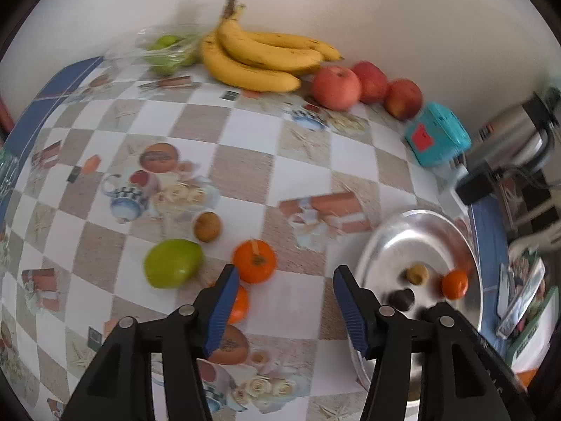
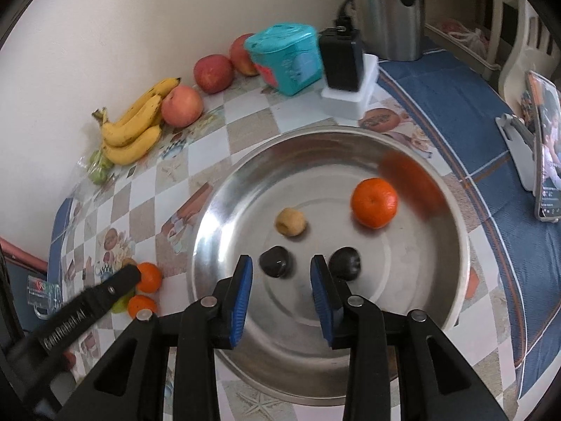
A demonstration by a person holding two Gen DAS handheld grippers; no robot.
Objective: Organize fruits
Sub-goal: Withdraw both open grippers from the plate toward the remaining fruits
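A round steel tray (image 2: 245,182) holds an orange (image 2: 374,202), a small tan fruit (image 2: 290,222) and two dark fruits (image 2: 275,261). My right gripper (image 2: 281,291) is open and empty over the tray's near part, the left dark fruit just beyond its fingers. My left gripper (image 1: 285,298) is open and empty above the tablecloth, left of the tray (image 1: 389,242). An orange (image 1: 255,261) lies just past its left finger and a second orange (image 1: 240,303) is partly hidden behind that finger. A green fruit (image 1: 173,263) and a small brown fruit (image 1: 207,226) lie further left.
Bananas (image 1: 259,59), three red apples (image 1: 336,87) and a bag of green fruit (image 1: 168,52) lie along the back wall. A teal box (image 1: 436,135), a black adapter on a white block (image 2: 342,66), a steel kettle (image 2: 389,10) and a phone on a stand (image 2: 543,147) stand to the right.
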